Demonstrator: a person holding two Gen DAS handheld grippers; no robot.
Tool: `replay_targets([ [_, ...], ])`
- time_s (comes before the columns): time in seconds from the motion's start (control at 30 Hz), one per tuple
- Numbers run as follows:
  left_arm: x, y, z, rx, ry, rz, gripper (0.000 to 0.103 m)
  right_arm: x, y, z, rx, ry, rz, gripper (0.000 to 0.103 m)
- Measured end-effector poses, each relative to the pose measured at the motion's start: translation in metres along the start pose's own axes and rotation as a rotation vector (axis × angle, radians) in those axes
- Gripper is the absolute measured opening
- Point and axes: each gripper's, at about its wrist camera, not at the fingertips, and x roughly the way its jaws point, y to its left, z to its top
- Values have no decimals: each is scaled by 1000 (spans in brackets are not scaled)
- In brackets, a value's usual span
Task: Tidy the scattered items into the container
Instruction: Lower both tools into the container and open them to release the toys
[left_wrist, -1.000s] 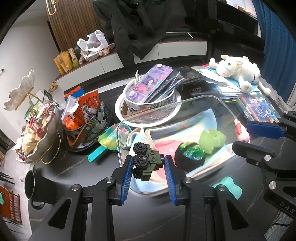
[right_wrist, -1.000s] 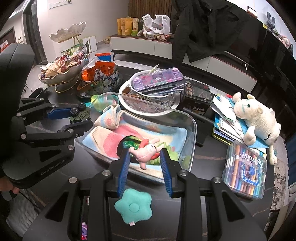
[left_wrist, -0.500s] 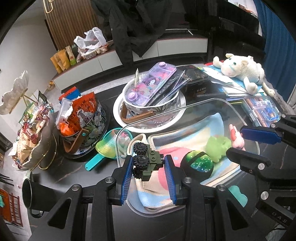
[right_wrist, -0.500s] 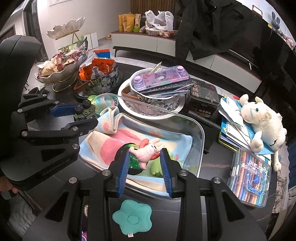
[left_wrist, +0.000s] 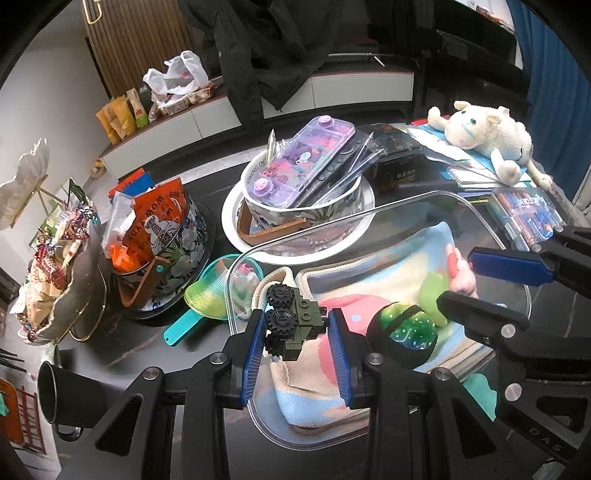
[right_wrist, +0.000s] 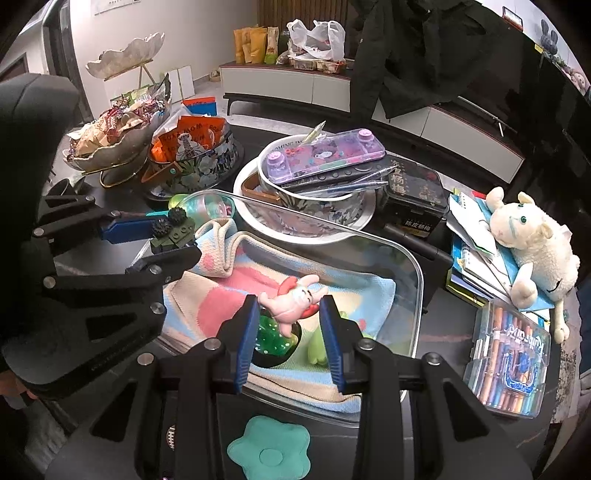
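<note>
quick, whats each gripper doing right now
Left gripper: shut on the toy truck, over the container.
Right gripper: shut on the pink figure, over the container.

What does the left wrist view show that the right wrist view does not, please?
Only the left wrist view shows the dark mug at the table's near edge and the whole teal handle of the green sieve.

Only the right wrist view shows the teal flower-shaped pad lying outside the clear container.

Both show the left gripper shut on the wheeled brick toy and the right gripper shut on the pink bunny figure.
</note>
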Motion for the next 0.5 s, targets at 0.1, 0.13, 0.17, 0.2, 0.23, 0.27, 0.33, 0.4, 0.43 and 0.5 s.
replay_targets([
  [0.1, 1, 2, 0, -5, 1, 5, 31, 4, -3, -1, 4, 1, -6, 30],
  [0.13, 1, 3, 0, -7, 1, 6, 31, 4, -4, -1, 5, 0, -10, 30],
  [0.17, 1, 3, 0, -7, 1, 8, 31, 5, -5, -2, 6, -1, -11, 30],
  [0.2, 1, 3, 0, -6, 0, 8, 31, 6, -6, -2, 8, -1, -11, 30],
  [0.23, 1, 2, 0, -5, -1, 9, 31, 6, -7, -3, 11, 0, -11, 30],
  [0.27, 1, 2, 0, -3, 0, 9, 31, 7, -8, -3, 14, -1, -12, 30],
  [0.33, 2, 1, 0, -2, 0, 9, 31, 7, -10, -3, 16, -2, -13, 30],
  [0.4, 4, 0, 0, 0, 2, 8, 31, 8, -12, -3, 18, -3, -12, 30],
  [0.43, 5, -1, -1, 2, 4, 9, 31, 9, -12, -3, 17, -2, -11, 30],
  [0.5, 8, -2, -2, 4, 11, 7, 31, 11, -12, -5, 16, 1, -11, 31],
])
